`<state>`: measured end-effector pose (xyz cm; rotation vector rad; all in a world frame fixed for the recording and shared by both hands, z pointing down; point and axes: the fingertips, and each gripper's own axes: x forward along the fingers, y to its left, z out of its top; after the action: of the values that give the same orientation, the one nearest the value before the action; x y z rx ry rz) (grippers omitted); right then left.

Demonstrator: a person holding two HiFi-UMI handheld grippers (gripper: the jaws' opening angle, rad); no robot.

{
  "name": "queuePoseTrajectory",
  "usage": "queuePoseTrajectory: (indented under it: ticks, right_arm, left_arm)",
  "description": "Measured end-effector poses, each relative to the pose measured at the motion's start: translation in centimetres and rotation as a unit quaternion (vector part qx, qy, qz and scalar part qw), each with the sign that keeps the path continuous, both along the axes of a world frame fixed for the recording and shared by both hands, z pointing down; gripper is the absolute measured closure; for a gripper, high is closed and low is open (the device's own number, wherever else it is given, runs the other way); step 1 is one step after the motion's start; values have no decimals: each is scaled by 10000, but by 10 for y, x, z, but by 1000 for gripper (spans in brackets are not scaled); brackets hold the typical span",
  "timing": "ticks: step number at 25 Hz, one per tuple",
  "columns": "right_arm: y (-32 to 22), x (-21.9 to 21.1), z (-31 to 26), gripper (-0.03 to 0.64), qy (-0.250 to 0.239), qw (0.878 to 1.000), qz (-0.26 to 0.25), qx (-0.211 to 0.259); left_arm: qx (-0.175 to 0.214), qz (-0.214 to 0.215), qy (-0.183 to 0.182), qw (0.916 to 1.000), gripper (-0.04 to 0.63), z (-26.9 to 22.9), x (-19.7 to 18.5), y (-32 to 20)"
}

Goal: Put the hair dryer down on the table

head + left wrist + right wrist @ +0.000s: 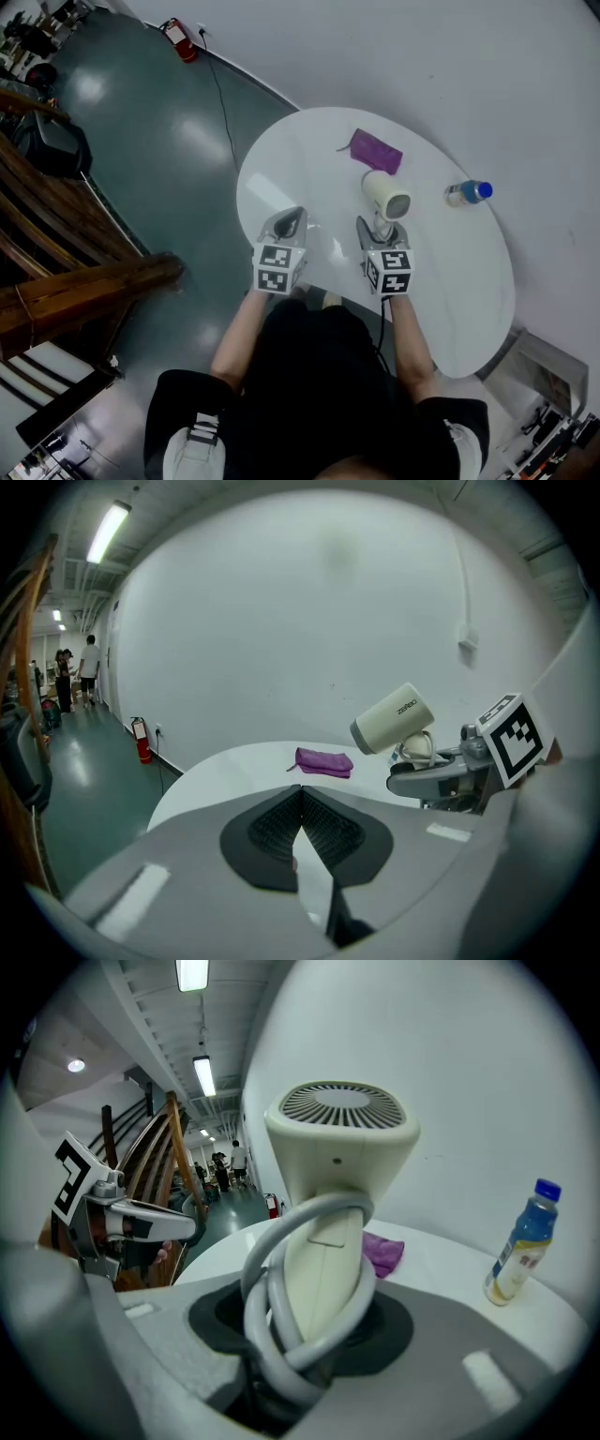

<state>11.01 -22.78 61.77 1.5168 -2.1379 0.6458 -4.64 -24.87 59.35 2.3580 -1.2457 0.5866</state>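
Around: a purple cloth lies on the round white desk; 1 blue-capped bottle stands upright off to the right, apart from it.
In the way: the cloth, just beyond the dryer's far end.
Hair dryer: held over the middle of the desk.
Axis: the handle runs along the gripper's jaws; the barrel crosses it, grille end up and back toward the person.
Right gripper: clamped on the handle and its wound cord.
Left gripper: jaws together, nothing between them.

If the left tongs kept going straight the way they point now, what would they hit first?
Probably the bare white table top, short of the purple cloth; the shut left tongs slant down toward it. Depth is unclear.
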Motion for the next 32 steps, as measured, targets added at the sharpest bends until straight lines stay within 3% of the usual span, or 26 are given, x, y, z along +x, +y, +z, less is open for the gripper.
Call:
queuePoseTrajectory:
  ticks: [17, 32]
  right_arm:
    - [-28, -10, 92, 422, 290, 9958, -119, -859]
    - [-42, -12, 125, 420, 577, 9915, -217, -1147]
  left_arm:
    - [-497, 158, -68, 9986, 591, 56, 1, -37]
    - [-640, 134, -81, 9978, 591, 74, -3, -46]
